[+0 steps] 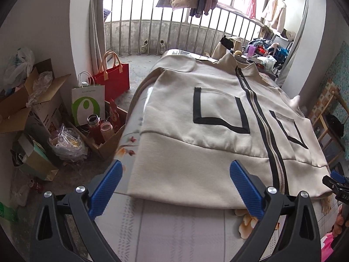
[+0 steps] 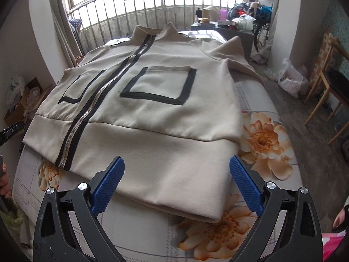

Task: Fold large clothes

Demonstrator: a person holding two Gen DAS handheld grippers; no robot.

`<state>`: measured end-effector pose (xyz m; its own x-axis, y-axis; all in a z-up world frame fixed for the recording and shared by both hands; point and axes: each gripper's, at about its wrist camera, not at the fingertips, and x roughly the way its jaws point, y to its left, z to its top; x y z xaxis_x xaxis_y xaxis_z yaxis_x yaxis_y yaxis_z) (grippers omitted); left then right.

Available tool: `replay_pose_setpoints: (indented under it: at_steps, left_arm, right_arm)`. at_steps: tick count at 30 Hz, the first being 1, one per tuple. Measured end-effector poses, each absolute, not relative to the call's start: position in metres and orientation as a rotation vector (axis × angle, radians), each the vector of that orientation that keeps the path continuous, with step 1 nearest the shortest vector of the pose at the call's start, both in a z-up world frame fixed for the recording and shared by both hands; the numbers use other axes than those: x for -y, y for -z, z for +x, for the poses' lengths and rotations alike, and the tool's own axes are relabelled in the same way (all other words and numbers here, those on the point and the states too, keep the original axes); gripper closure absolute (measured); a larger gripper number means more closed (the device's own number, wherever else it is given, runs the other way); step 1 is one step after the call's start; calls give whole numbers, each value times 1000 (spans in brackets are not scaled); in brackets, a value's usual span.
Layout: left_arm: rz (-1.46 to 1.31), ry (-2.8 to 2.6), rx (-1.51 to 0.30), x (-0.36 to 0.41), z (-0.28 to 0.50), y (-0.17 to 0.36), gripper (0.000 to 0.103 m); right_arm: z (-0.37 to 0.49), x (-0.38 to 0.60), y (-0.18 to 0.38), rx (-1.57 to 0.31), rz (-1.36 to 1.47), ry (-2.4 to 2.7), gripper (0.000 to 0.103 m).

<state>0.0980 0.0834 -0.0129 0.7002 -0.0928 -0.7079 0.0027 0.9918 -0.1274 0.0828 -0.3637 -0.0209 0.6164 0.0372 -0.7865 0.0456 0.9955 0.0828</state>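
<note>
A beige zip-up jacket with black-edged pockets lies flat and zipped on a flower-print bed, collar at the far end. Its sleeves look folded in. My left gripper hangs above the hem's left part, blue pads wide apart, nothing between them. My right gripper hovers over the hem's right part, open and holding nothing. The right gripper's tip shows at the right edge of the left wrist view. A dark gripper part shows at the left edge of the right wrist view.
Boxes, paper bags and bottles crowd the floor left of the bed. A railing with hanging clothes stands behind it. A cluttered side table is at the far right. A wooden chair and a plastic bag sit on the right.
</note>
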Motion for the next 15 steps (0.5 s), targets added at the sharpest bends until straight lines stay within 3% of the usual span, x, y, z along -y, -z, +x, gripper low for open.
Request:
replay_pose_setpoints:
  at_steps: [9,15]
  left_arm:
    - [-203,47,-897,-107,117,35,58]
    - [-180,3,-937,-108,124,43,67]
  right_arm:
    - [77,400,41,-1000,254,37,37]
    - [76,401,43,-995,245,39,45]
